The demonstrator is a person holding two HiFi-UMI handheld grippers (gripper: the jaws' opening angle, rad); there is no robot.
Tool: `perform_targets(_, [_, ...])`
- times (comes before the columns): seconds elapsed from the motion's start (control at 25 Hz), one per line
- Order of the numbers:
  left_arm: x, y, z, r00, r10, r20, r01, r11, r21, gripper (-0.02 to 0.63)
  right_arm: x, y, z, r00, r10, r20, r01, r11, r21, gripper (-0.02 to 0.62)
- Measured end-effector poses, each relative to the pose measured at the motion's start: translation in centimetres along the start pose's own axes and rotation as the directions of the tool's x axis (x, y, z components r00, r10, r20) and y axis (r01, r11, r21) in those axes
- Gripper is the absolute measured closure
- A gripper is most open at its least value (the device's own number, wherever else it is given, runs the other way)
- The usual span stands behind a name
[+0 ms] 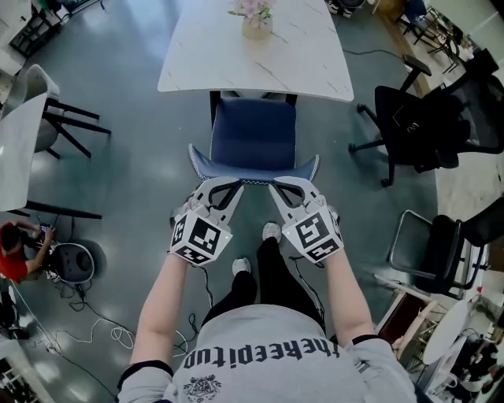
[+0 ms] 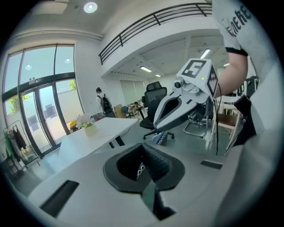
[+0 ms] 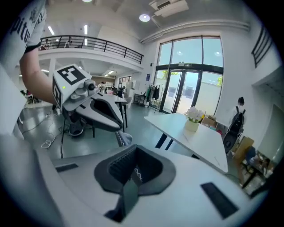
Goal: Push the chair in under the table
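A blue chair (image 1: 253, 134) stands with its seat partly under the white marble table (image 1: 291, 55), which carries a vase of flowers (image 1: 257, 20). Its curved backrest rim (image 1: 206, 167) faces me. The left gripper (image 1: 235, 187) and right gripper (image 1: 276, 189) sit side by side at the middle of that rim. In the left gripper view the jaws (image 2: 146, 170) are shut on the rim's white zigzag stitching (image 2: 140, 170). The right gripper (image 3: 135, 173) is likewise shut on the stitched edge (image 3: 137, 172). Each gripper view shows the other gripper and a backrest corner (image 3: 123, 138).
A black office chair (image 1: 417, 126) stands right of the table, with a folding chair (image 1: 433, 244) nearer me. At the left are a white chair (image 1: 35, 83), another table edge (image 1: 16, 149), a round floor device (image 1: 75, 264) with cables, and a person in red (image 1: 12, 248). My feet (image 1: 270, 232) are behind the chair.
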State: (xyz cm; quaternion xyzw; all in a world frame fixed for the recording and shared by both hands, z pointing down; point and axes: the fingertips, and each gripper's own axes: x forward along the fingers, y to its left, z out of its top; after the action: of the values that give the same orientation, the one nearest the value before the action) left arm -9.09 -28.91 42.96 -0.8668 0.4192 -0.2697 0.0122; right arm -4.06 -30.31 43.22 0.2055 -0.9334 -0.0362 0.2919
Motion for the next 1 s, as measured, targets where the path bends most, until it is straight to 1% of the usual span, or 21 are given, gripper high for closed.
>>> perform_targets(0.2, [-1.2, -0.6, 2.9, 0.994, -0.006, 0.108, 0.013, 0.998, -0.067, 0.591, -1.6, 0.4, 3.2, 0.993, -0.003, 0.117, -0.011, 0.993, 0.114, 0.584])
perform_targets(0.32, [-2.3, -0.7, 4.9, 0.985, 0.006, 0.174, 0.011, 0.995, -0.097, 0.591, -2.7, 0.8, 4.5, 0.985, -0.010, 0.170, -0.019, 0.986, 0.168, 0.584])
perform_targets(0.48, [-3.8, -1.1, 6.9, 0.970, 0.009, 0.244, 0.024, 0.991, -0.131, 0.591, -4.2, 1.3, 6.1, 0.974, -0.021, 0.227, -0.029, 0.976, 0.216, 0.584])
perform_targets(0.64, [-5.4, -1.7, 8.7, 0.952, 0.006, 0.306, 0.047, 0.985, -0.166, 0.591, -5.7, 2.1, 7.3, 0.963, -0.031, 0.269, -0.034, 0.972, 0.233, 0.584])
perform_targets(0.84, [-7.4, -2.0, 10.6, 0.927, 0.022, 0.374, 0.055, 0.979, -0.194, 0.592, -7.3, 3.0, 9.2, 0.947, -0.038, 0.320, -0.040, 0.972, 0.232, 0.584])
perform_targets(0.92, [-8.1, -2.1, 11.3, 0.918, 0.028, 0.396, 0.061, 0.976, -0.210, 0.592, -7.9, 3.3, 9.8, 0.940, -0.041, 0.338, -0.041, 0.972, 0.233, 0.584])
perform_targets(1.0, [-8.7, -2.2, 11.6, 0.912, 0.033, 0.408, 0.057, 0.976, -0.208, 0.592, -8.6, 3.7, 10.4, 0.932, -0.044, 0.359, -0.044, 0.971, 0.233, 0.584])
